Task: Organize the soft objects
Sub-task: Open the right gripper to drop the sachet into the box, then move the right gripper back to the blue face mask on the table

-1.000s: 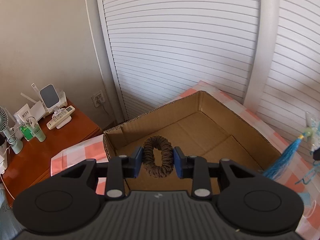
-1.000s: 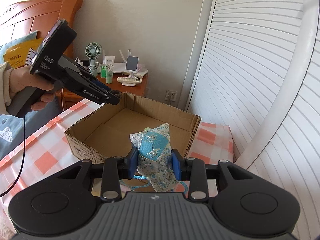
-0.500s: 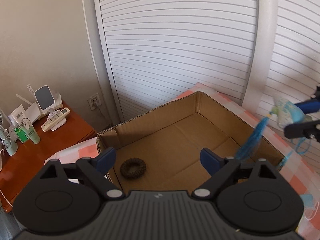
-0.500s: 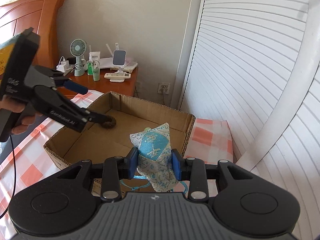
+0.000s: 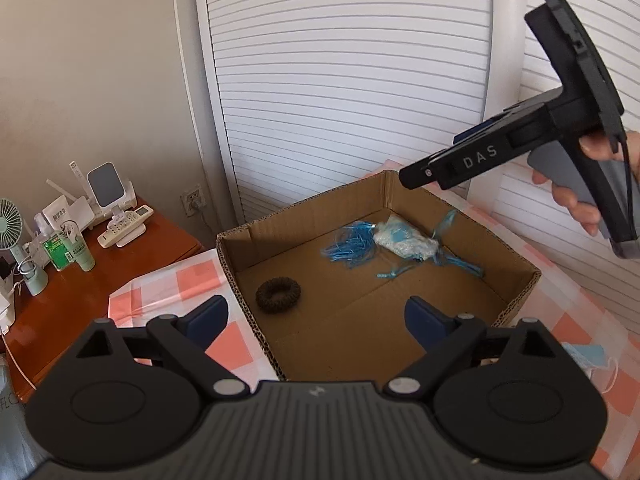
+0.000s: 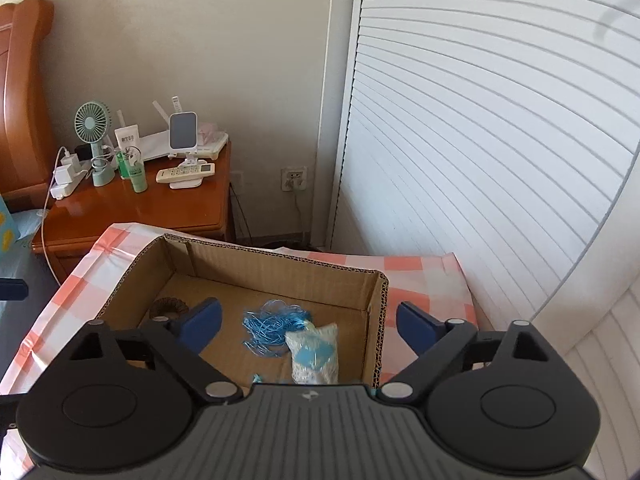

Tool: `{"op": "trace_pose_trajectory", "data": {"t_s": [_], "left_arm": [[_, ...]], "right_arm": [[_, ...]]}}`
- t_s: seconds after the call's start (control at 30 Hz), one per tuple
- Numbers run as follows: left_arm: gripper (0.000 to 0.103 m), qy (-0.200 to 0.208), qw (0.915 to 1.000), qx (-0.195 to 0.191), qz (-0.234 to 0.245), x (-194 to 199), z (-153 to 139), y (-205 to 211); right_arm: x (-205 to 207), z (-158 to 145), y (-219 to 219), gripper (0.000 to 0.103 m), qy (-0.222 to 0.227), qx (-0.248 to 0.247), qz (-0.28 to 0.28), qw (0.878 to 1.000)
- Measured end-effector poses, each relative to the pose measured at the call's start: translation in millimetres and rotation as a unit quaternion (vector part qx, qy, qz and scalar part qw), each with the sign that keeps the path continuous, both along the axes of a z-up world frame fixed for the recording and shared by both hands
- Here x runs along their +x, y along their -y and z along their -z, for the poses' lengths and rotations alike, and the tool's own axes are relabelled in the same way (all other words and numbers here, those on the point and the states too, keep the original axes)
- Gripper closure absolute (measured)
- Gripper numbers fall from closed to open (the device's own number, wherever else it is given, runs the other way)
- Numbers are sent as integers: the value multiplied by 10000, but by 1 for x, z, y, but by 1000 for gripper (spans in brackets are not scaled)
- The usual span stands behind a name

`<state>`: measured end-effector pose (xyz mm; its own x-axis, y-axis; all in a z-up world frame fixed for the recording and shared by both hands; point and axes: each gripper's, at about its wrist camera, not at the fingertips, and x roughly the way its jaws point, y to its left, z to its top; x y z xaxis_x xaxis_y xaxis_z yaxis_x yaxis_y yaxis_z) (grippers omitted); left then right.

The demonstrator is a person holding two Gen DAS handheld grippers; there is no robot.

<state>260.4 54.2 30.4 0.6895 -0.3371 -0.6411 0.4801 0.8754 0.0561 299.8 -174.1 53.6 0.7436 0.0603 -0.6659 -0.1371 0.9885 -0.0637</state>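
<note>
Both my claws are tilting down over the box (image 5: 516, 304); left claw (image 5: 316, 316) and right claw (image 6: 308, 320) opening, gripping nothing. Pouch (image 6: 314, 354) partly hidden behind right claw's body.

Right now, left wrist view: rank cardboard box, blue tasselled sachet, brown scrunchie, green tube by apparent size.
1. cardboard box
2. blue tasselled sachet, counting its tassels
3. brown scrunchie and green tube: look alike, and differing distance from the camera makes ranking unsure.

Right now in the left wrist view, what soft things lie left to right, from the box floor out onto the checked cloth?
Brown hair scrunchie → blue tassel → pale blue sachet → blue face mask, the last lying outside the cardboard box on the cloth.
</note>
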Motion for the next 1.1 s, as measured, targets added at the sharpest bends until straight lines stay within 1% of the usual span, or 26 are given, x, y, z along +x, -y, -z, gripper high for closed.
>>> {"op": "trace_pose_trajectory", "data": {"t_s": [0.03,0.1,0.27,0.47,0.57,0.67,0.8,0.93,1.0,1.1], "left_arm": [[7,17,10000,17,-13,-3,0,-1],[7,28,10000,29,-37,-7,1,-3],[4,57,9999,54,-110,-23,-2,-4],[1,194,9995,89,-214,-54,-6,2],[1,229,9991,148,-332,-73,-3,7],[1,368,9976,199,-548,-92,4,12],[1,206,9972,-31,-714,-117,16,16],[1,198,9948,-9,-1001,-142,29,22],[1,163,9940,-73,-1080,-151,34,23],[1,89,9934,-196,-1131,-160,38,23]], "right_arm": [[-2,2,1,1,-14,32,22,10000],[-10,4,1,0,-9,67,27,10000],[-36,1,3,0,6,44,81,10000],[-75,4,10,0,-63,59,272,9996],[-97,15,17,0,-146,136,364,9991],[-118,30,25,0,-254,210,499,9982],[-139,55,32,0,-508,274,636,9963],[-157,78,34,0,-687,260,780,9942],[-164,88,35,0,-764,247,889,9928],[-174,97,35,0,-819,307,875,9923]]}}
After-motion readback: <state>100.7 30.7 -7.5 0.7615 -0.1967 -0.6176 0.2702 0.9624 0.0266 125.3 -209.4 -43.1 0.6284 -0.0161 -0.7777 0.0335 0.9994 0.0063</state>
